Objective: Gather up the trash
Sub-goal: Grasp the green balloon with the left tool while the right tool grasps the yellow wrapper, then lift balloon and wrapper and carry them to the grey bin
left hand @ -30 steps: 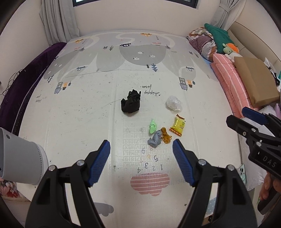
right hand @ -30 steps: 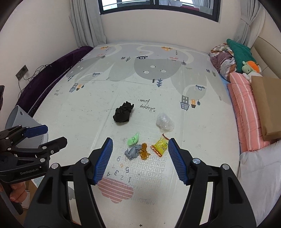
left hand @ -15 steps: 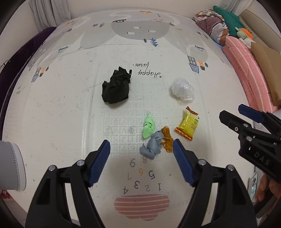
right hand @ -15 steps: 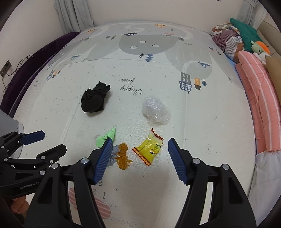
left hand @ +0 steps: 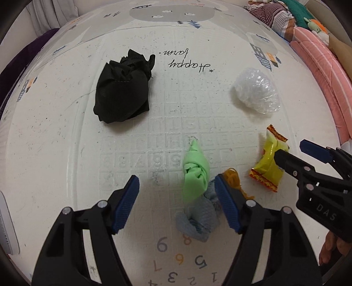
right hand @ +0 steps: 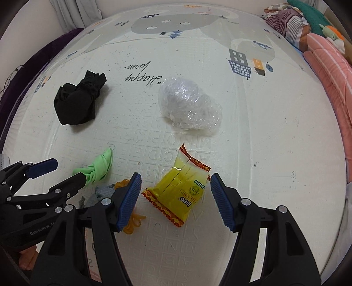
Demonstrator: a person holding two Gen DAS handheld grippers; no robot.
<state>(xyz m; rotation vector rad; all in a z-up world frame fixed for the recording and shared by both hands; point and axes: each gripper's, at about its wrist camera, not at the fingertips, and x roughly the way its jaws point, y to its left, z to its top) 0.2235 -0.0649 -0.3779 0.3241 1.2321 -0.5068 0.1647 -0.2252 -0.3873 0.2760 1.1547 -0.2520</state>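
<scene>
Right wrist view: the right claw is held open just above the play mat, its blue pads on either side of the yellow snack wrapper, which lies flat and slightly crumpled. The left claw is likewise spread wide, with the green scrap and the grey-blue scrap between its fingers and the orange tangle partly hidden behind its right pad. Nothing is gripped by either.

The wrapper seems to be the piece in hand for the right claw. A good pickup would be made by lowering the pads until they brush the mat, then closing across the wrapper's narrow width so that the film is buckled upward and pinched — a flat foil is likely to slip if caught only at an edge. The left claw would best be centred on the knotted green cloth, so that the neighbouring scraps are not dragged along.

Farther off lie a black cloth bundle and a clear crumpled plastic ball, well apart from each other. The mat is pale, embossed with letters and numbers and printed with grey shapes — scuffed in places. Pink striped bedding and heaped clothes are seen along the right edge, a curtain at the far wall.
</scene>
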